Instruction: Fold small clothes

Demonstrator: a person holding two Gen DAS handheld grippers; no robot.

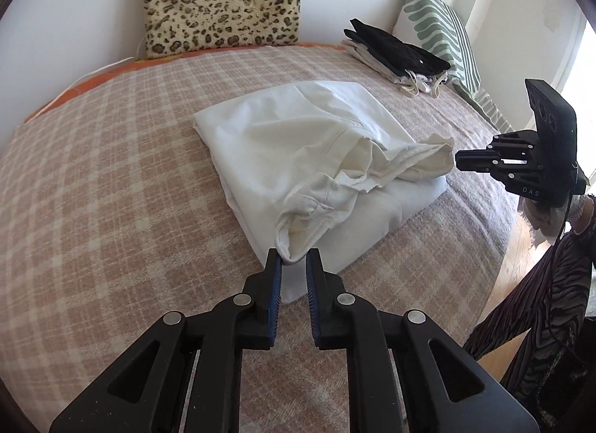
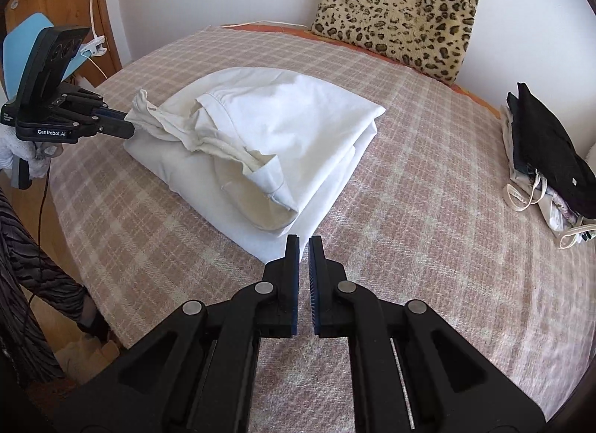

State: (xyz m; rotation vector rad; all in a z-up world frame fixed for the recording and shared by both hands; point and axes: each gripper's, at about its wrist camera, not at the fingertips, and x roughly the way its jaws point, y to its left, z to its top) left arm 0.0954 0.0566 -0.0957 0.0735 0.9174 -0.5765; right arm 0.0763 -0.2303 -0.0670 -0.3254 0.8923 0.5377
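A white and cream garment (image 1: 298, 142) lies folded on the plaid bed cover (image 1: 111, 172), with a rumpled sleeve across its top. In the left wrist view my left gripper (image 1: 293, 254) stands slightly open, the near sleeve hem loose between its fingertips. From the right wrist view the same gripper (image 2: 130, 124) meets the bunched left end of the garment (image 2: 290, 127). My right gripper (image 2: 303, 239) is shut, with nothing visible between its pads, just short of the garment's near corner. In the left wrist view its tip (image 1: 456, 161) sits beside the sleeve's right end.
A leopard-print cushion (image 1: 223, 1) leans on the back wall. A stack of folded clothes with a black piece on top (image 1: 398, 49) lies by a green striped pillow (image 1: 439, 23). A person's striped sleeve (image 1: 540, 302) is at the bed's right edge, over wooden floor.
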